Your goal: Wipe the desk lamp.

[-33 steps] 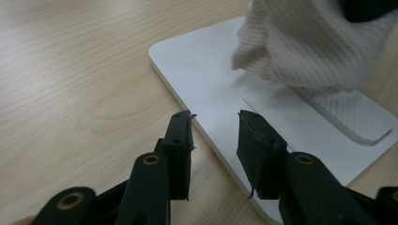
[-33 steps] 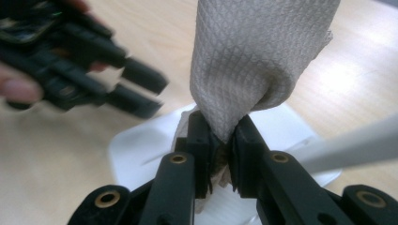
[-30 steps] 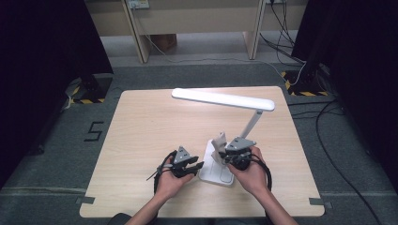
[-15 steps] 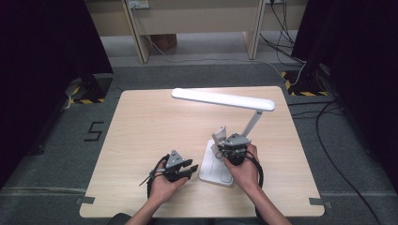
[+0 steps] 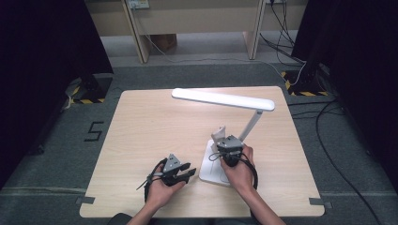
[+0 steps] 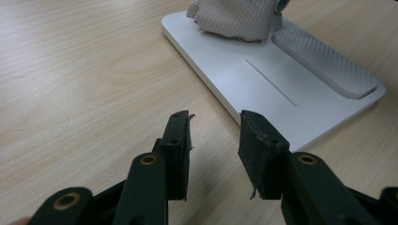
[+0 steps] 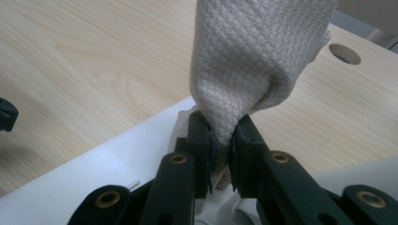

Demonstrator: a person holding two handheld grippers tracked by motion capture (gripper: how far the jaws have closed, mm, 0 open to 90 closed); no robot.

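The task's thing is a soft, off-white quilted cloth point(image 7: 253, 61), bunched into a loose fold and standing up from the flat white rectangular base point(image 5: 212, 169) of a white desk lamp with a long bar-shaped head point(image 5: 223, 99). The base sits near the front edge of the pale wooden table point(image 5: 141, 126), right of its middle. The cloth looks light and limp; it will sag and fold where it is not held, and its embossed weave should give the pads a fair bite, so slipping seems unlikely. A pinch through a doubled fold, as here, is the sounder hold; a single loose corner would probably tear free or trail.

The right gripper point(image 7: 221, 140) has its black jaws pressed together on the lower fold of the cloth, which rises in a twist above them, with its lowest part lying on the base behind the jaws. In the high view this gripper point(image 5: 229, 149) sits over the rear part of the base, beside the foot of the slanted lamp stem.

The left gripper point(image 6: 213, 136) hangs low over the bare table just left of the base's near edge, its jaws spread with nothing between them. The lamp base looks smooth and rigid, and its hinged stem might shift under a hard push.
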